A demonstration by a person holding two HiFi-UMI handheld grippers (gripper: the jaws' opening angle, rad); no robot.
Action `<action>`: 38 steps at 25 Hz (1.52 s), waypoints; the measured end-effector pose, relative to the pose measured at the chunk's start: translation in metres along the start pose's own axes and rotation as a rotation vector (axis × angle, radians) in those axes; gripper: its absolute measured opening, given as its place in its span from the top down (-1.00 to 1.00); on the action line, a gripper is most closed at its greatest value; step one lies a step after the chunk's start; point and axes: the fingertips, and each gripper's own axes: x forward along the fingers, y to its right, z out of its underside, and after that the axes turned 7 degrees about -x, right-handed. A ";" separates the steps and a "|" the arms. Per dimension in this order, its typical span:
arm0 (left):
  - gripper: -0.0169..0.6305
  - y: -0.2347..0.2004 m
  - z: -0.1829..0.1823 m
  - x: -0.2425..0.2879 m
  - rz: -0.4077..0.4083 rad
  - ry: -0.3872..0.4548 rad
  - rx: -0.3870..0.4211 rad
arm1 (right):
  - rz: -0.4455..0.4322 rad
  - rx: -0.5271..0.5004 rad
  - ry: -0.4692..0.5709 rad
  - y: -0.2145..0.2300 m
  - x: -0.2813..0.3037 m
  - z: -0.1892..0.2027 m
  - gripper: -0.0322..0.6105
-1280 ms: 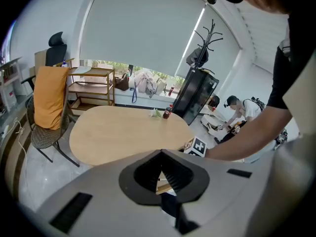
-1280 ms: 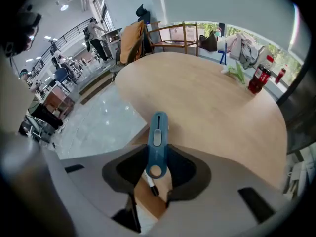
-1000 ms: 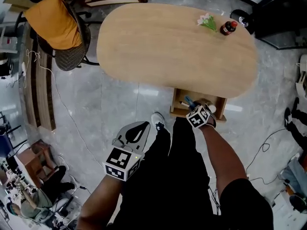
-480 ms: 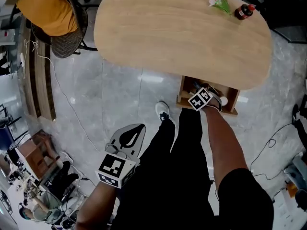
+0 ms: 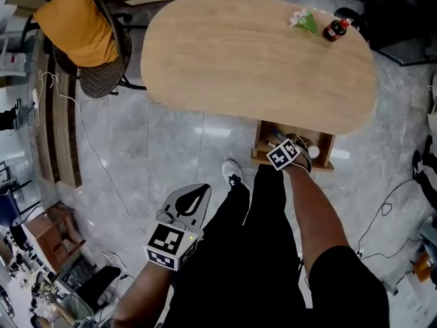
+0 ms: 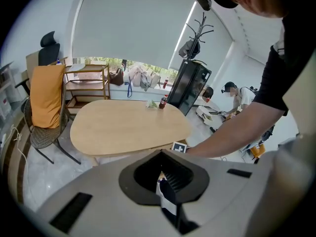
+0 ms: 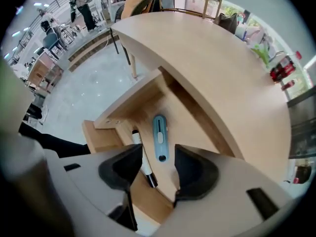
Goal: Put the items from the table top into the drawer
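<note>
Since the right tool [image 7: 157,164] hangs wide open and empty over the drawer [image 5: 258,149] at the table's [image 5: 239,60] 5 o'clock edge, I'd back it straight out so it doesn't clip the blue cutter [image 7: 159,137] or the marker [image 7: 143,164] lying inside. A small bottle [image 5: 335,29] and a flower sprig [image 5: 304,21] sit side by side at 1 o'clock. I'd grab the bottle mid-body and keep it upright. The left tool [image 5: 199,191] is pinched closed on nothing, down by the leg.

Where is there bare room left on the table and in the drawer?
Table: bare except its far right corner, where bottle and flower crowd. Drawer: knife and marker lie side by side; bare wood beyond them, under the table edge.
</note>
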 end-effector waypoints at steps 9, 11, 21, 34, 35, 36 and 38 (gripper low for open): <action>0.94 0.043 -0.039 -0.046 0.087 0.076 0.118 | 0.009 0.094 0.134 -0.022 -0.132 0.001 0.34; 0.94 0.051 -0.049 -0.057 0.098 0.115 0.124 | -0.004 0.136 0.193 -0.026 -0.172 -0.002 0.34; 0.94 0.104 -0.085 -0.113 0.224 0.240 0.206 | 0.058 0.420 0.646 -0.060 -0.405 -0.028 0.46; 0.94 0.172 -0.087 -0.167 0.262 0.385 0.214 | 0.110 0.443 1.019 -0.074 -0.612 -0.002 0.89; 0.94 0.178 -0.086 -0.169 0.253 0.396 0.211 | 0.114 0.426 1.037 -0.074 -0.620 0.004 0.89; 0.94 0.186 -0.084 -0.171 0.243 0.406 0.208 | 0.118 0.406 1.049 -0.074 -0.627 0.011 0.89; 0.94 0.204 -0.079 -0.174 0.226 0.427 0.196 | 0.123 0.372 1.067 -0.078 -0.637 0.031 0.89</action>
